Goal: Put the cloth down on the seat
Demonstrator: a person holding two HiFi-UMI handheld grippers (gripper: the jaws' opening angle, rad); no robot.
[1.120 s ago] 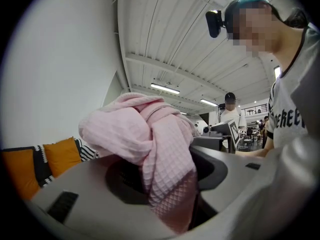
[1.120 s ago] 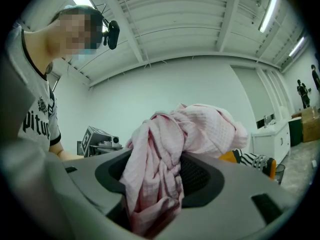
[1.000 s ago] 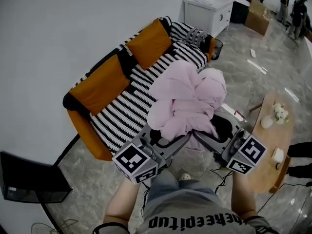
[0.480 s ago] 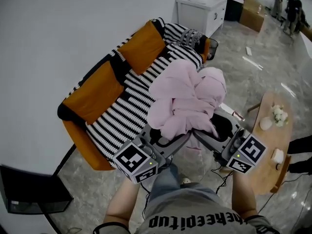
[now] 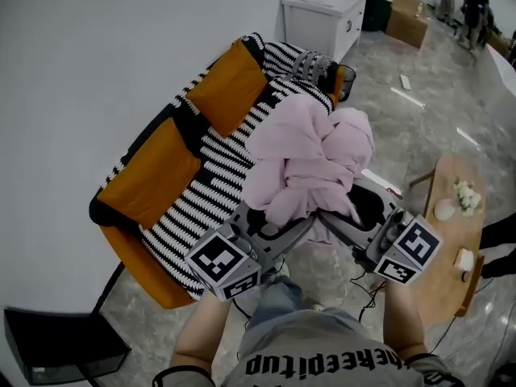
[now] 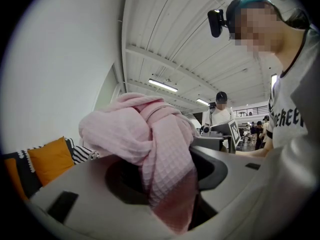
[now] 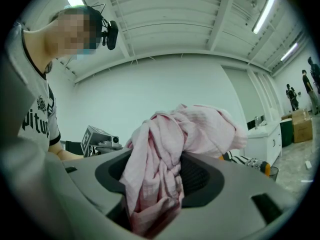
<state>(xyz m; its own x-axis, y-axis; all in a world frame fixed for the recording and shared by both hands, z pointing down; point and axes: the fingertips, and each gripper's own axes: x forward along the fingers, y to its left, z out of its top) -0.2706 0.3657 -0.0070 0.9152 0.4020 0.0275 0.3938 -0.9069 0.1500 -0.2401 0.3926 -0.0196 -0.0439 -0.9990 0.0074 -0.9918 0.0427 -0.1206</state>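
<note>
- Sofa [image 5: 201, 180]: left of the scene, black-and-white striped seat, two orange back cushions [image 5: 230, 87].
- Left gripper [image 5: 282, 230] [image 6: 170, 194]: jaws closed on a fold of the cloth, which fills the gap between them.
- Cloth [image 5: 310, 156] [image 6: 150, 144] [image 7: 175, 134]: pink, waffle-textured, bunched in a loose heap; held up by both grippers in front of the sofa's right part, not lying on the seat.
- Right gripper [image 5: 343, 228] [image 7: 155, 204]: jaws clamped on another fold of the same cloth.
- Wooden counter [image 5: 443, 256]: right of the scene, small and rounded, carrying a few pale items.
</note>
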